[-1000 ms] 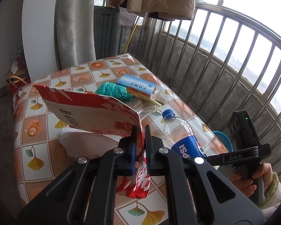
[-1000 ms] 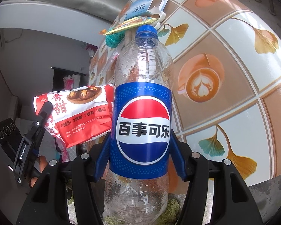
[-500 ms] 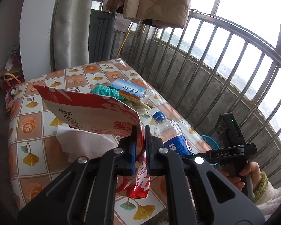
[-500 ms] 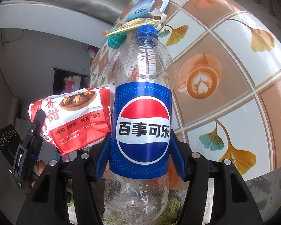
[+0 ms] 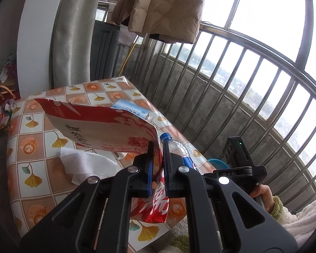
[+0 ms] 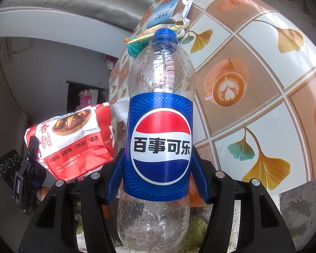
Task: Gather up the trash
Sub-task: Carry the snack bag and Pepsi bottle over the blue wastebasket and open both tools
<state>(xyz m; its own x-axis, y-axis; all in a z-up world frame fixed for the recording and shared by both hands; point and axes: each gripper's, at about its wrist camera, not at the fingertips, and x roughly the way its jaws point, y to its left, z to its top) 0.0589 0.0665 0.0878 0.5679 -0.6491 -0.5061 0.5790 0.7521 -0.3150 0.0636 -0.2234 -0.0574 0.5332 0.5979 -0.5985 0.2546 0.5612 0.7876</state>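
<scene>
1. The plastic bottle [image 6: 160,130] runs off the right wrist view's edge at 6 o'clock; its base is unseen.
2. In the left wrist view the red snack bag [image 5: 107,130] covers most of the blue box [image 5: 132,110].
3. The teal bundle [image 6: 133,47] shows only partly, at 10 o'clock of the bottle cap.

Red-and-white wrapper [image 5: 107,126], blue-labelled clear bottle [image 6: 161,139] (blue cap), ginkgo-leaf checked tablecloth [image 6: 263,105].

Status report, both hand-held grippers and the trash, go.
Left hand-held gripper shut on red paper bag. Right hand-held gripper shut on empty Pepsi bottle. Tissue and blue carton left on table. Nothing blocking.
</scene>
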